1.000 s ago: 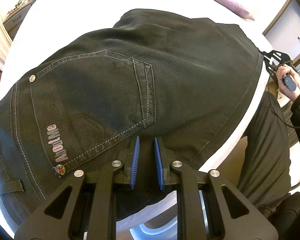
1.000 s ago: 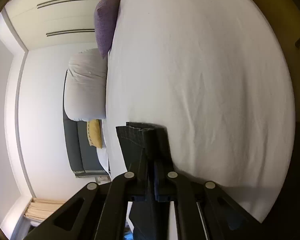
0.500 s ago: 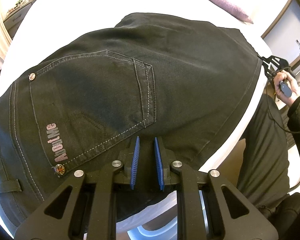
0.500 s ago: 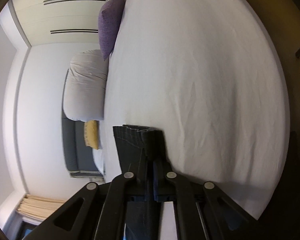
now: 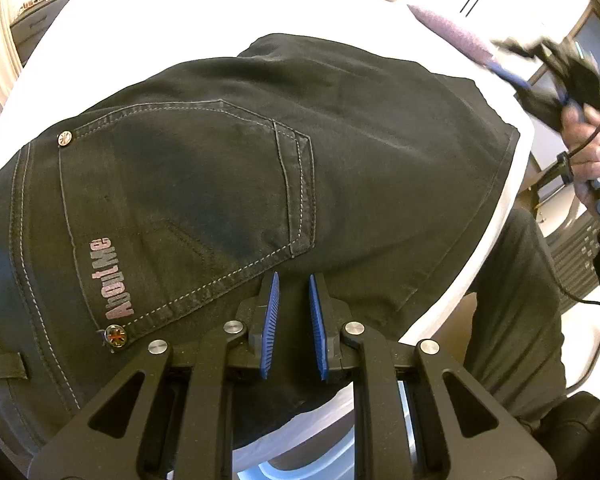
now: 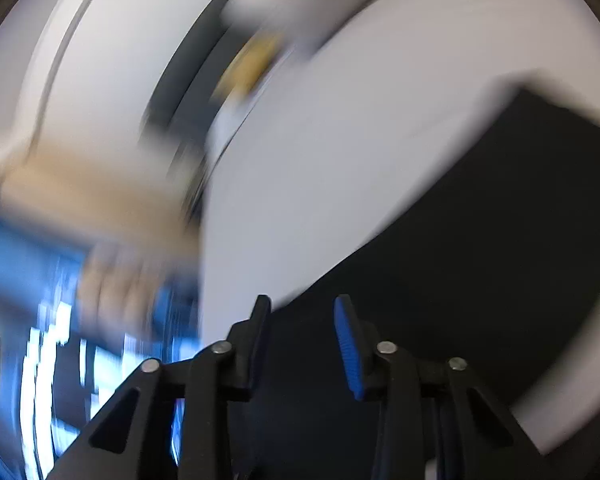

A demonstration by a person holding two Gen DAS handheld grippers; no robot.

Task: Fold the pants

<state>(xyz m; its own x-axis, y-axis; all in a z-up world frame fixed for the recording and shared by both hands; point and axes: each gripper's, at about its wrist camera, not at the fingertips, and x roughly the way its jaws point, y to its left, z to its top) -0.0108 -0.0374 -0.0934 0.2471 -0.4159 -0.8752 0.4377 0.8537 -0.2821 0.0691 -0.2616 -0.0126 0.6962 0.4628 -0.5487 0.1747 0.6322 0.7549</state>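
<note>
Black jeans (image 5: 228, 184) lie folded on the white bed (image 5: 180, 20), back pocket with a pink logo facing up. My left gripper (image 5: 292, 280) hangs over their near edge. Its blue pads (image 5: 270, 320) stand a narrow gap apart and bare to the tips, with cloth only below them. In the blurred right wrist view my right gripper (image 6: 303, 304) has its jaws opening with nothing between them. The dark pants (image 6: 500, 240) lie beyond it to the right on the sheet (image 6: 340, 160). A hand (image 5: 584, 160) holds that gripper above the bed's right corner.
A purple pillow (image 5: 448, 28) lies at the far right of the bed. The person's leg in dark trousers (image 5: 512, 300) stands by the bed's near edge. A smeared yellow cushion (image 6: 252, 64) and a grey headboard lie beyond the mattress.
My right gripper has let go of the folded leg hems, its jaws have parted, and it has swung away fast, blurring its view. The left gripper has kept still.
</note>
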